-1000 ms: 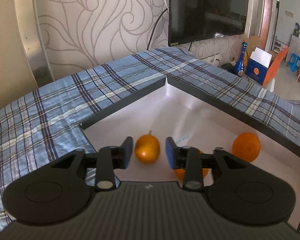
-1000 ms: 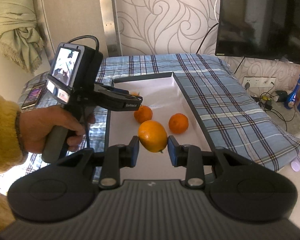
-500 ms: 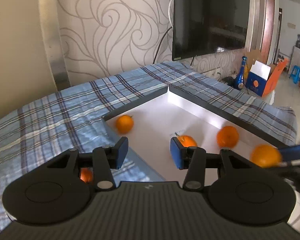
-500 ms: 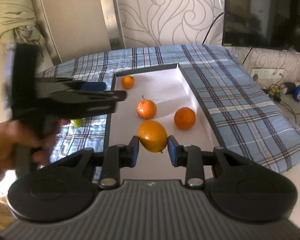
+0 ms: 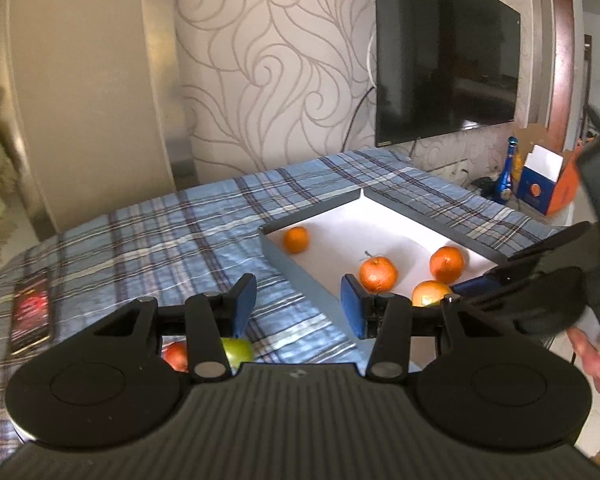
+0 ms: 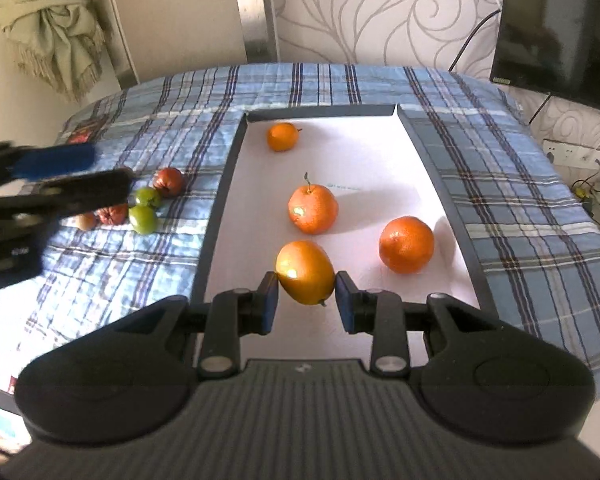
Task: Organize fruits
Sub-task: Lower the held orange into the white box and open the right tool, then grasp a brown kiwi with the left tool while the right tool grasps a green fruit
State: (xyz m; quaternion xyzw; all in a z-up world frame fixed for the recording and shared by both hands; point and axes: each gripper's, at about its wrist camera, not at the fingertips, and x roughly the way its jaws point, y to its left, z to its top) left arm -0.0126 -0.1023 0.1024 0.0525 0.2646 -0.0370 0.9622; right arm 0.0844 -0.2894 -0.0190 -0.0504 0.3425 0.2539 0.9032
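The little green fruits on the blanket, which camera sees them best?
The right wrist view. Both green fruits lie in plain sight on the plaid cloth, left of the tray, among small red fruits. The left wrist view shows only one green fruit, partly hidden behind the left gripper.

Between the blue fingertips (image 6: 268, 307) sits a yellow-orange fruit (image 6: 305, 272). Beyond them, three deeper orange fruits, the nearest (image 6: 312, 209) with a dark stem, lie in a tray (image 6: 219, 200) with a white floor and grey rim. Left of the fingers, green fruits (image 6: 143, 219) and reddish-brown fruits (image 6: 170, 181) rest on a blue plaid cloth (image 6: 520, 184) crossed by dark and white stripes.
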